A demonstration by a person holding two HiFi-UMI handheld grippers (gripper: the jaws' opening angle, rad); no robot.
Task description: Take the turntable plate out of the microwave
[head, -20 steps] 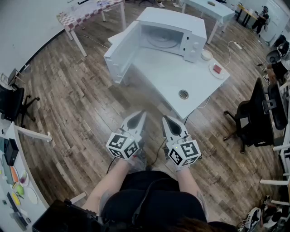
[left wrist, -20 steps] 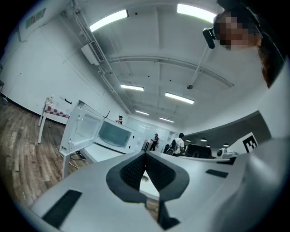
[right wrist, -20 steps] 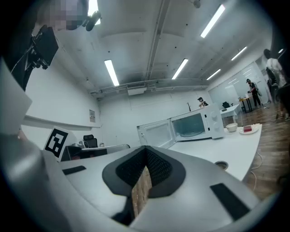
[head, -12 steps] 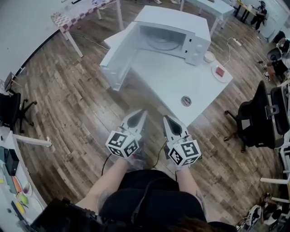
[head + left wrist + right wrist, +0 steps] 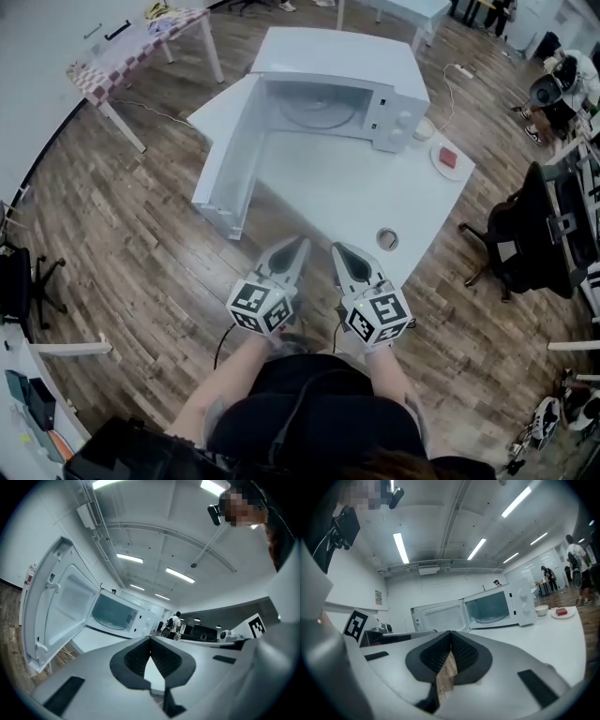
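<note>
L gripper (image 5: 298, 243) held low in front of the body, claw pressed together, nothing in it. R gripper (image 5: 337, 247) just beside it, claw also pressed together and empty; only floor shows through the slit. Both are well short of the table (image 5: 356, 192), so the step in hand reads as the approach, w/ no contact yet. Door (image 5: 225, 159) hangs wide open to the L of the microwave (image 5: 337, 56), past the table edge. Best to come in R of it, square to the opening, so the L elbow doesn't knock it. Turntable plate (image 5: 317, 112) lies flat inside on the cavity floor, untouched. Judgement: glass, smooth, prob. slippery. Both claws need to spread before entry, take the rim at L and R, lift clear of the hub, then draw straight out and level. Cavity roof looks low, so little room to tilt. Bare tabletop in front of the opening is a good place to set it down. Around: checkered table (image 5: 141, 45) far L and an office chair (image 5: 19, 281) at the L edge, both well apart. On the table R of the microwave are a small bowl (image 5: 425, 128) and a saucer (image 5: 448, 157) w/ something red, plus a round hole (image 5: 386, 239) near the front corner. None of these are in the direct path. Dark chair (image 5: 516, 234) stands R of the table.
</note>
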